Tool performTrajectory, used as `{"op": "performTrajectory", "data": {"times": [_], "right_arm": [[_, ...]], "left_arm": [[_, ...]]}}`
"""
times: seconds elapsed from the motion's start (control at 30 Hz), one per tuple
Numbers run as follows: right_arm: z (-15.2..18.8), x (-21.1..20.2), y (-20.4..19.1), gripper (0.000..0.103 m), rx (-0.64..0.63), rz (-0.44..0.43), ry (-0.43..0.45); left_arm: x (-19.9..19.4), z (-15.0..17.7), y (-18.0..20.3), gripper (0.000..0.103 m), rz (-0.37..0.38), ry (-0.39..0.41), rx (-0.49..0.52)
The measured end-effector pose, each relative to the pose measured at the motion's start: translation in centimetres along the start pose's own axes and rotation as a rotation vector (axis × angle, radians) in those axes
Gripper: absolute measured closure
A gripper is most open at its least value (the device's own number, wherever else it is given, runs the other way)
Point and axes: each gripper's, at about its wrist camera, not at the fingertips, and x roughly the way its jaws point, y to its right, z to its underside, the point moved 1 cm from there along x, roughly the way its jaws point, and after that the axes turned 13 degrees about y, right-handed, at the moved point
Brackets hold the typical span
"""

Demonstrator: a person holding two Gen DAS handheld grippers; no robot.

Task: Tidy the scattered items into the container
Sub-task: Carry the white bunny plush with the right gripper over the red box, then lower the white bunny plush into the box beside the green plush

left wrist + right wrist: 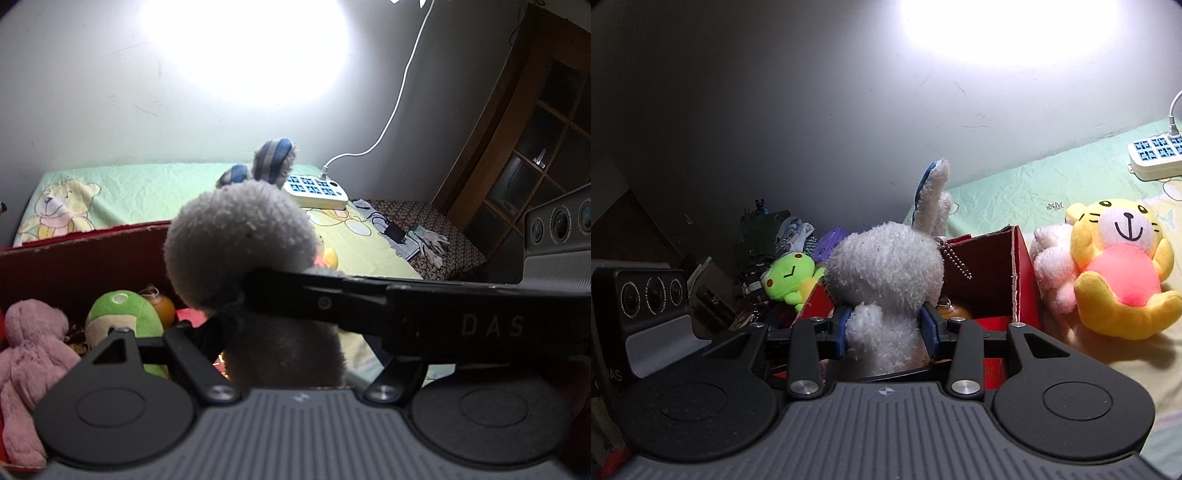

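A grey plush rabbit (240,240) with blue-striped ears hangs upright over the near edge of the red box (74,266). My left gripper (280,332) is shut on its body; only the left finger shows. In the left wrist view a finger (332,302) of the right gripper crosses from the right and presses the rabbit's neck. The right wrist view shows the rabbit (886,269) squeezed between the blue pads (931,328) of my right gripper (888,328), above the red box (1023,273). A pink plush (29,339) and a green plush (122,314) lie inside the box.
A yellow tiger plush (1119,273) and a pale pink plush (1052,273) lie on the bed right of the box. A green frog plush (790,277) sits at its left edge. A power strip (317,190), a charger (393,232) and gloves (432,243) lie farther back.
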Motion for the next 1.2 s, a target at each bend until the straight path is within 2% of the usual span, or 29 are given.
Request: {"op": "performTrajectory", "data": {"times": [0.27, 0.53, 0.93, 1.07, 1.2], "right_arm": [[1.1, 3.1, 0.2, 0.061, -0.047, 0.084, -0.097], [2.0, 4.9, -0.1, 0.061, -0.069, 0.115, -0.182], [2.6, 7.4, -1.0, 0.06, -0.11, 0.186, -0.33], [2.8, 7.6, -1.0, 0.058, -0.113, 0.199, -0.315], [2.5, 6.8, -1.3, 0.058, -0.141, 0.218, -0.283]], "left_arm": [[3.3, 1.5, -3.1, 0.03, 0.012, -0.094, -0.055], [4.1, 2.7, -4.7, 0.031, -0.021, -0.151, -0.102], [3.9, 3.4, -5.6, 0.031, -0.076, -0.193, -0.074], [4.4, 3.7, -6.0, 0.032, -0.101, -0.205, -0.077], [4.5, 3.4, -6.1, 0.032, -0.079, -0.201, -0.086]]}}
